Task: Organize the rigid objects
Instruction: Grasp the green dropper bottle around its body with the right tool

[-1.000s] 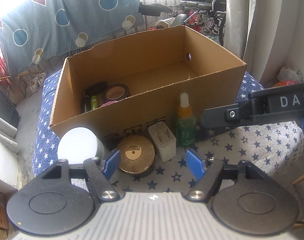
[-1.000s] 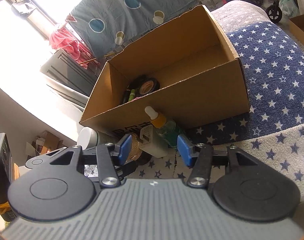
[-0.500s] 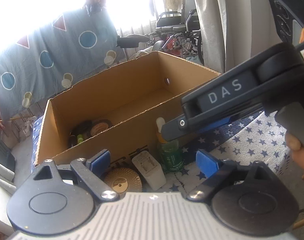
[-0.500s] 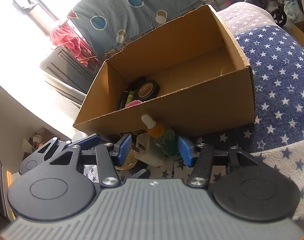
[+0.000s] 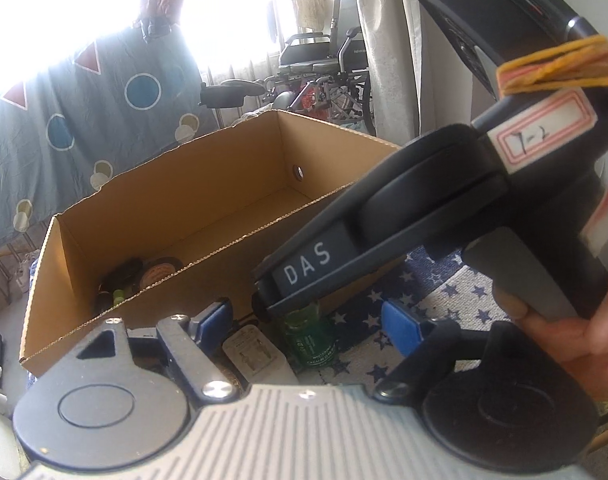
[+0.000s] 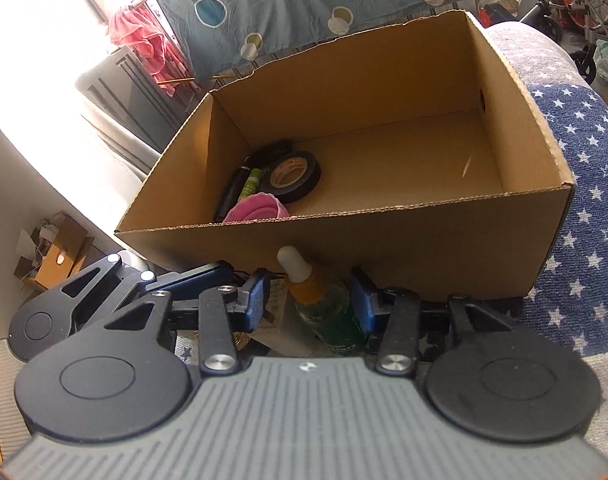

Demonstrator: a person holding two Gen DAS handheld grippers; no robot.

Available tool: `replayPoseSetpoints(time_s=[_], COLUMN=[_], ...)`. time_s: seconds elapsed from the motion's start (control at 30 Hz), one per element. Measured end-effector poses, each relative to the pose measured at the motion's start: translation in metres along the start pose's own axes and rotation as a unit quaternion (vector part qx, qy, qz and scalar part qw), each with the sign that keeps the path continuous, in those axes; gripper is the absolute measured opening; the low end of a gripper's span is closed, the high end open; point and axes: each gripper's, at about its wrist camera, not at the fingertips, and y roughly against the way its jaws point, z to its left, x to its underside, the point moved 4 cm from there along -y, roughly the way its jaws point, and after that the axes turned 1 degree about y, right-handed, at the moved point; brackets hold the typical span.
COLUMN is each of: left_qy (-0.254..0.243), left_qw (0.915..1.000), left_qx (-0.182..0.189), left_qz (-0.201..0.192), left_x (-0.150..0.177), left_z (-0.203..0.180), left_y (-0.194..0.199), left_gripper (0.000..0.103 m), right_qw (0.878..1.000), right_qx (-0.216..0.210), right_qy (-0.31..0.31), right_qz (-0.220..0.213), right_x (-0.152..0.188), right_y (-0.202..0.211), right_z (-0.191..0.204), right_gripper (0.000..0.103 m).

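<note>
Beside corrugated box (image 6: 403,248), glass dropper bottle (image 6: 331,316)

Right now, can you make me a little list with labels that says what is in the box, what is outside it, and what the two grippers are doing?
box: open cardboard box on a star-print cloth
inside box: black tape roll, pink round thing, green tube, black pen-like stick
outside, in front: green dropper bottle, white charger plug
right gripper: jaws around the bottle, just been closing; a gap shows at one pad
left gripper: open, holding nothing, jaws just narrowed
</note>
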Motion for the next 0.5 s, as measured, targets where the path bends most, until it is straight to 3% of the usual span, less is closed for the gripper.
replayPoseSetpoints(time_s=[0.23, 0.3, 0.37, 0.5], left_qy=[-0.016, -0.009, 0.008, 0.018], left_qw=[0.9997, 0.9997, 0.9995, 0.9994], left_qx=[-0.001, -0.001, 0.002, 0.012], left_qz=[0.018, 0.022, 0.031, 0.028], left_x=[0.004, 0.004, 0.005, 0.007], left_z=[-0.005, -0.004, 0.000, 0.001], left_y=[-0.018, -0.021, -0.024, -0.020], left_gripper=[0.052, 0.038, 0.032, 0.031], right_qw=[1.000, 1.000, 1.000, 1.000], right_qx=[0.000, 0.001, 0.004, 0.000], right_qy=[-0.013, -0.015, -0.017, -0.023], right_qz=[-0.010, -0.012, -0.015, -0.020], right_x=[0.002, 0.002, 0.003, 0.005], right_y=[0.005, 0.006, 0.009, 0.018], right_z=[-0.005, -0.006, -0.007, -0.007], right_gripper=[0.032, 0.031, 0.029, 0.021])
